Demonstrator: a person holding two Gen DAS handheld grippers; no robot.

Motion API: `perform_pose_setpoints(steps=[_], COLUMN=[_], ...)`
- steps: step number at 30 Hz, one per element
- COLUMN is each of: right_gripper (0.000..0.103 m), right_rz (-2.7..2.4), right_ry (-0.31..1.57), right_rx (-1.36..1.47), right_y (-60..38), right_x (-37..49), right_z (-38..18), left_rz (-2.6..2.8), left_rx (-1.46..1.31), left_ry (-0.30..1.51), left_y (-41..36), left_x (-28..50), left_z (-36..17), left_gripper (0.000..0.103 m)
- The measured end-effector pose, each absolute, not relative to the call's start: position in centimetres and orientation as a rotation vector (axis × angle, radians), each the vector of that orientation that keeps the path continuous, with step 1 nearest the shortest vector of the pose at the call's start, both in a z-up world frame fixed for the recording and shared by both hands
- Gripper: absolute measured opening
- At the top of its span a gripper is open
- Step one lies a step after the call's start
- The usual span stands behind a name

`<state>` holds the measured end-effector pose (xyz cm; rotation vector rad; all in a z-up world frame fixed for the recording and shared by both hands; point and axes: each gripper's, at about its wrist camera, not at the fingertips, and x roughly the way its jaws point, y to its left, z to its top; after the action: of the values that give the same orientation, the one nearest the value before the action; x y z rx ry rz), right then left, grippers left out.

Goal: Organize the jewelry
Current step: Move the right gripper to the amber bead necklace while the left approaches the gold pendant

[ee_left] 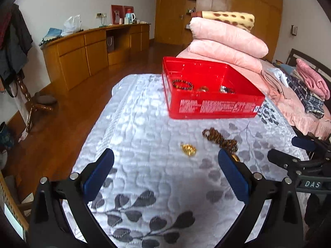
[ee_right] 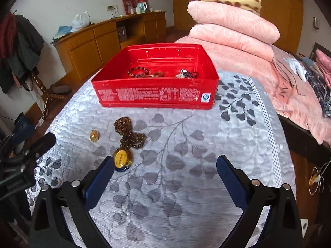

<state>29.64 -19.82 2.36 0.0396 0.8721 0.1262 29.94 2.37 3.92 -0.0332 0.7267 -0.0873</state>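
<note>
Hovering low over the quilted bed cover (ee_right: 186,186), both tools are empty. The left hand-held gripper (ee_left: 165,163) has its jaws spread wide with nothing between them, and the right hand-held gripper (ee_right: 165,165) is equally wide and unloaded; judged from this, each is set up for a pickup rather than a carry.

Nearest the right tool lies the yellow oval pendant (ee_right: 122,157), just beside its left finger and joined to the brown bead necklace (ee_right: 129,133), which is heaped in loose loops a little farther on. Left of the necklace and apart from it sits a small gold charm (ee_right: 94,135); in the left wrist view the same charm (ee_left: 188,149) falls between the open jaws, so it appears to be that tool's likely target.

Farther on stands the red tin box (ee_right: 157,95), open-topped on the cover. Inside rest a beaded bracelet (ee_right: 138,71), a ring (ee_right: 157,74) and a dark bracelet (ee_right: 189,74), side by side along its near wall. Sorting looks partly done; three pieces remain outside.
</note>
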Motion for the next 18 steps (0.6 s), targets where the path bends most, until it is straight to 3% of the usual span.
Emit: perform_pose_setpoints(steps=[18], right_gripper=[0.097], right_rz=[0.083], right_ry=[0.884], right_rx=[-0.05], right_y=[-16.0], right_x=[32.7], right_z=[0.7], left_rz=[-0.027], left_rx=[-0.025], left_ry=[0.742], left_y=[4.8], left_x=[31.5], left_z=[2.7], left_gripper=[0.097])
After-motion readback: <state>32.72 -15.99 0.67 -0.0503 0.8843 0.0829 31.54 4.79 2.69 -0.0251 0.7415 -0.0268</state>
